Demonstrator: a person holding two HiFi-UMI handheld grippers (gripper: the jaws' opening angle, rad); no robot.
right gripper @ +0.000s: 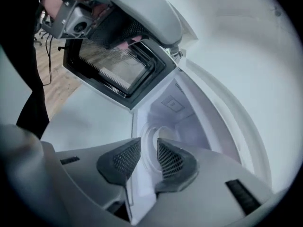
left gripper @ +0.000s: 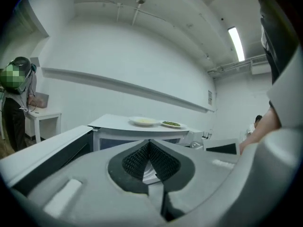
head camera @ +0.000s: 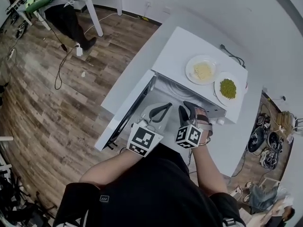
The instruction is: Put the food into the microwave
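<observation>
A white microwave [head camera: 182,51] stands on a white table [head camera: 130,77] with its door [head camera: 127,118] swung open to the left. On its top sit a plate of yellow food [head camera: 202,70] and a plate of green food [head camera: 228,88]; the left gripper view shows both, yellow [left gripper: 144,121] and green [left gripper: 172,124], beyond the jaws. My left gripper [head camera: 163,109] hangs in front of the open cavity, shut and empty [left gripper: 149,144]. My right gripper [head camera: 187,110] is beside it, open with nothing between its pads [right gripper: 149,148], pointing into the cavity at the glass turntable [right gripper: 150,137].
The open door [right gripper: 116,70] stands at the upper left in the right gripper view. A person sits at a desk [head camera: 66,11] far back left, with cables on the wooden floor [head camera: 59,65]. Clutter [head camera: 265,143] lies right of the table.
</observation>
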